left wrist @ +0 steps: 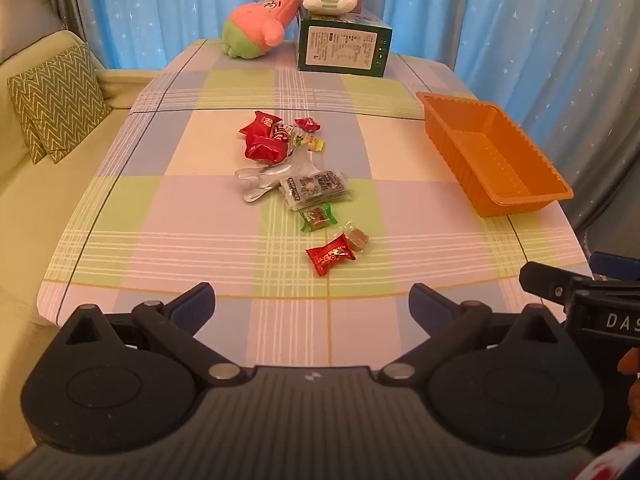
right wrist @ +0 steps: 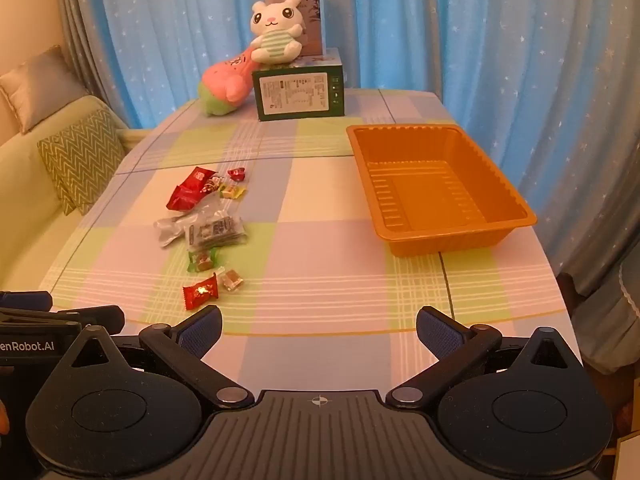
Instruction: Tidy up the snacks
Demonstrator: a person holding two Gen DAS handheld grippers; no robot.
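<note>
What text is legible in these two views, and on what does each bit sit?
"DAS": white letters, cut off at the frame edge, on the black body of the right gripper.
"enRobot.AI": white letters, cut off, on the black body of the left gripper.
Dark green printed cardboard box: white label panel, too small to read.
Black-and-white printed clear snack packet and red foil candy wrapper: print blurred.
</note>
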